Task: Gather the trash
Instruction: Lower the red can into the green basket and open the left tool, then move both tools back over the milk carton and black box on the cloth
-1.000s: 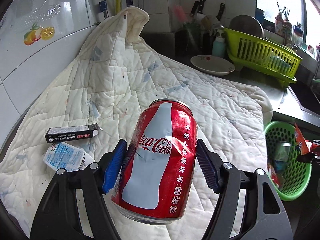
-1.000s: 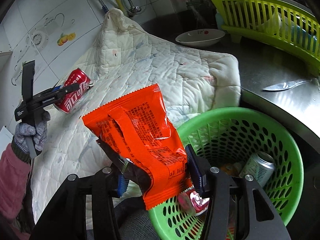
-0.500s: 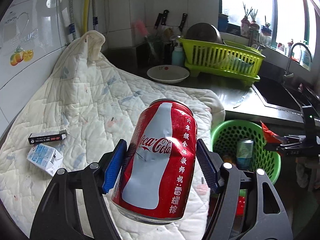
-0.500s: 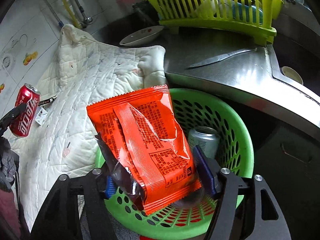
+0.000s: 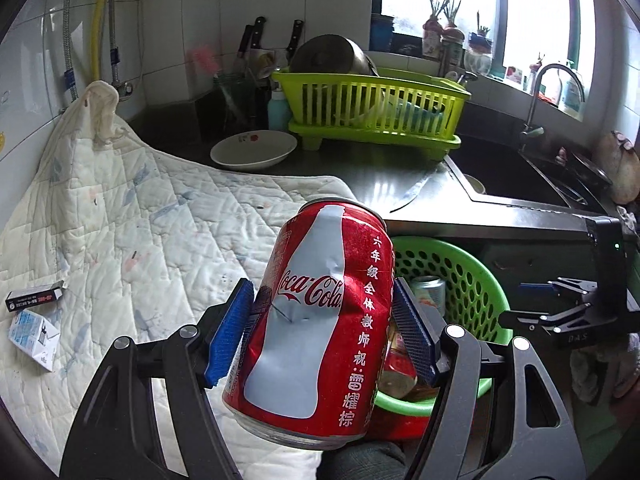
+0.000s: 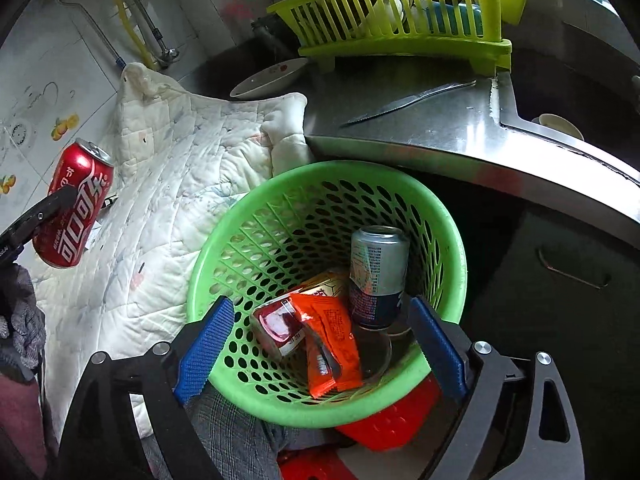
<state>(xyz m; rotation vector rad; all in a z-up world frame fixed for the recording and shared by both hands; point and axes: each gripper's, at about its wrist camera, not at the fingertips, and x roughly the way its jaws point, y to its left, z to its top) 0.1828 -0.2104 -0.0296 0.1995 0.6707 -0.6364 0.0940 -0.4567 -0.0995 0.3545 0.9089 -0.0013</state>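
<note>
My left gripper (image 5: pixel 320 332) is shut on a dented red Coca-Cola can (image 5: pixel 316 312), held in the air beside the green basket (image 5: pixel 472 272). The same red can (image 6: pixel 74 204) shows at the left of the right wrist view. My right gripper (image 6: pixel 320 344) hangs over the green basket (image 6: pixel 240 216), its jaws opening with nothing between the pads. Below it in the basket lie an orange snack wrapper (image 6: pixel 332 340), a silver-blue can (image 6: pixel 378 276) and a red can (image 6: pixel 278 326). A black box (image 5: pixel 36 298) and a small blue-white carton (image 5: pixel 34 336) lie on the quilted white cloth (image 5: pixel 132 216).
A steel counter (image 6: pixel 460 120) holds a knife (image 6: pixel 408 100), a white dish (image 5: pixel 254 150) and a yellow-green dish rack (image 5: pixel 372 108). The sink (image 5: pixel 512 176) with its tap is at the right. A red crate (image 6: pixel 392 416) sits under the basket.
The right gripper opened and the orange wrapper dropped into the basket. The left gripper carried the red can rightward, toward the basket.
</note>
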